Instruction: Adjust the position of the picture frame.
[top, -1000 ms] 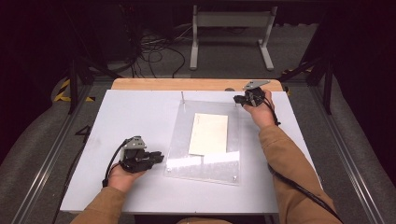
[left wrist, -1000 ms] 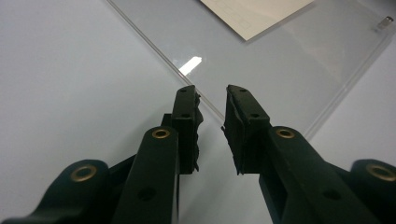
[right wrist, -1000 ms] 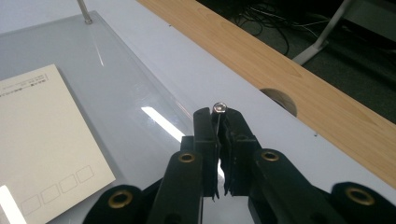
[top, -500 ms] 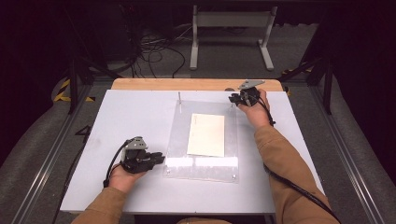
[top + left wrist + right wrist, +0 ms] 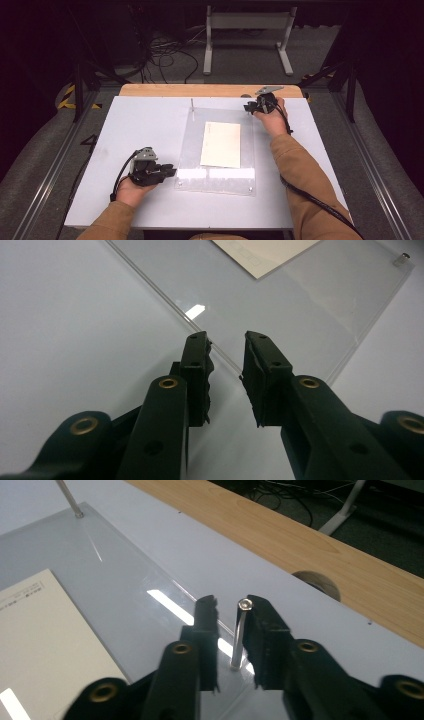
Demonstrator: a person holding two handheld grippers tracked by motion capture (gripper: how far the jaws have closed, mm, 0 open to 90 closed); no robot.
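Note:
A clear acrylic sheet (image 5: 220, 175) lies on the white table (image 5: 140, 125) with a cream paper card (image 5: 221, 144) at its middle. My left gripper (image 5: 172, 171) rests at the sheet's near left edge; in the left gripper view its jaws (image 5: 225, 337) stand apart over that edge (image 5: 165, 295), gripping nothing. My right gripper (image 5: 248, 107) is at the sheet's far right corner. There an upright metal pin (image 5: 239, 635) stands between its jaws (image 5: 227, 601), which have just been closing. The pin touches one jaw, with a gap to the other.
A second thin pin (image 5: 192, 105) rises at the sheet's far left corner. A small screw (image 5: 401, 260) sits in another corner. A wooden strip (image 5: 210, 90) with a round hole (image 5: 315, 582) runs along the table's far edge. Beyond it are floor cables and a white stand.
My right gripper has shifted slightly left and nearer at the far right corner. The sheet and card have slid a little to the left. The left gripper has stayed put.

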